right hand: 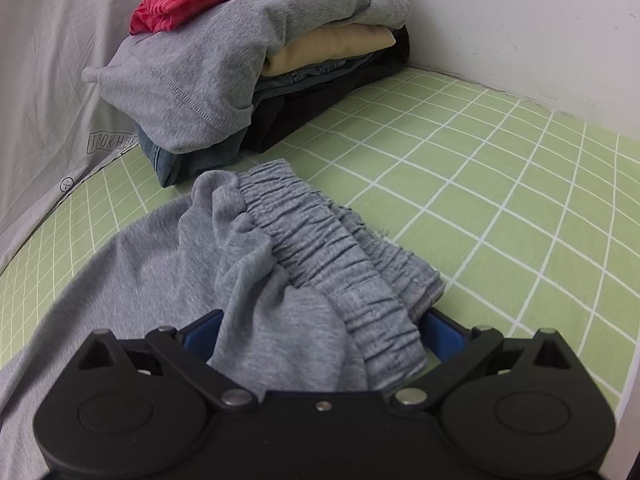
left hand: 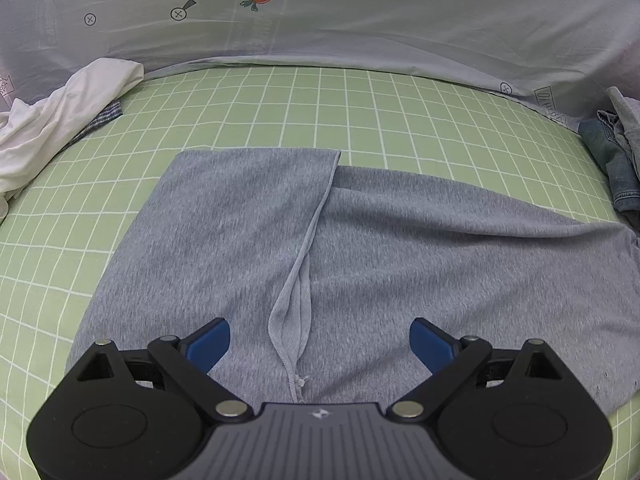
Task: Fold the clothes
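Note:
Grey sweatpants (left hand: 360, 248) lie flat on the green checked bed sheet (left hand: 280, 112), one leg folded over the other with a ribbed cuff (left hand: 292, 316) near me. My left gripper (left hand: 320, 340) hovers open just above that cuff, holding nothing. In the right wrist view the elastic waistband (right hand: 332, 248) is bunched up and lies between the wide-apart fingers of my right gripper (right hand: 320, 328). Its blue pads (right hand: 438, 326) stand as far apart as the left one's, so it is open around the cloth.
A stack of folded clothes (right hand: 248, 64), with a red checked piece on top, sits in the bed's corner by the white wall (right hand: 520, 32). A crumpled white garment (left hand: 60, 120) lies at the left, and denim and grey clothes (left hand: 616, 160) at the right. A carrot-print quilt (left hand: 320, 20) lines the back.

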Available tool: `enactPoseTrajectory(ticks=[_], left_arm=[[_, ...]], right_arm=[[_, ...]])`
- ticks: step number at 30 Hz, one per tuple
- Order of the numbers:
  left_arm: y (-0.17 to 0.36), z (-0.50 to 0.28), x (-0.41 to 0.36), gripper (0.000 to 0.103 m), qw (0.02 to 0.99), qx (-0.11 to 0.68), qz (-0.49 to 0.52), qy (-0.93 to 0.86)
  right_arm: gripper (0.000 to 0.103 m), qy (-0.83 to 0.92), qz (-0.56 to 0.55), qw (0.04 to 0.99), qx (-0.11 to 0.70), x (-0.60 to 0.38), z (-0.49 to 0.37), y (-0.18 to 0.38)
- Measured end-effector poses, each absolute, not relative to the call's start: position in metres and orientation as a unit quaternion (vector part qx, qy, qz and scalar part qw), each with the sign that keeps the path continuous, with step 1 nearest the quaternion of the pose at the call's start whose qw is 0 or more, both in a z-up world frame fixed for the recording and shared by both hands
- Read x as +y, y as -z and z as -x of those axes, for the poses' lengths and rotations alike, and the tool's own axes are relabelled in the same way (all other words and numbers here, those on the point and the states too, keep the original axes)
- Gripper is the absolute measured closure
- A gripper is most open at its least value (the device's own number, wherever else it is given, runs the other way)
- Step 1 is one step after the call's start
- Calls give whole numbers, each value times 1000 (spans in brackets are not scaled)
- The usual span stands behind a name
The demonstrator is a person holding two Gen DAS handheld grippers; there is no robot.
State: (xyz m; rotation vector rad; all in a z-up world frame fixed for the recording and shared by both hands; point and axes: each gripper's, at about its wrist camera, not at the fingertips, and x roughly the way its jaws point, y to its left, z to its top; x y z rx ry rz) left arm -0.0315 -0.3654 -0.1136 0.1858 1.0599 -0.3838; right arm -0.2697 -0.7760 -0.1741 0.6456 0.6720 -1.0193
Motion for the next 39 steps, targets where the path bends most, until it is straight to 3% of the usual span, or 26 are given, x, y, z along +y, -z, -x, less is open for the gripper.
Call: enactPoseTrajectory(ticks=[2,3,7,9,13,23,29,33,39], left_arm=[[115,30,-365,7,839,506,-85,180],[116,30,-365,7,839,507,-85,180],[118,29,-370,7,836,506,-92,191],[119,29,-373,7,834,506,-96,198],[120,25,-375,7,833,504,-101,206],[124,21,-358,7,835,507,-86,193],[128,24,-341,7,837,515,-65,175],[126,24,-332,7,842,511,-53,164],[130,19,-334,7,836,520,-47,167]], right_arm=[[24,466,-278,776,321,-775,266,171],[43,461,-271,780,325,-774,265,169],[69,443,-233,808,309,-757,255,151],[72,430,-175,832,305,-740,239,135],[72,365,-105,880,285,-702,205,107],[72,177,48,935,304,-595,135,98],[59,46,51,908,414,-540,115,138],[39,35,65,926,369,-529,134,117],[41,160,28,941,297,-563,149,85]])
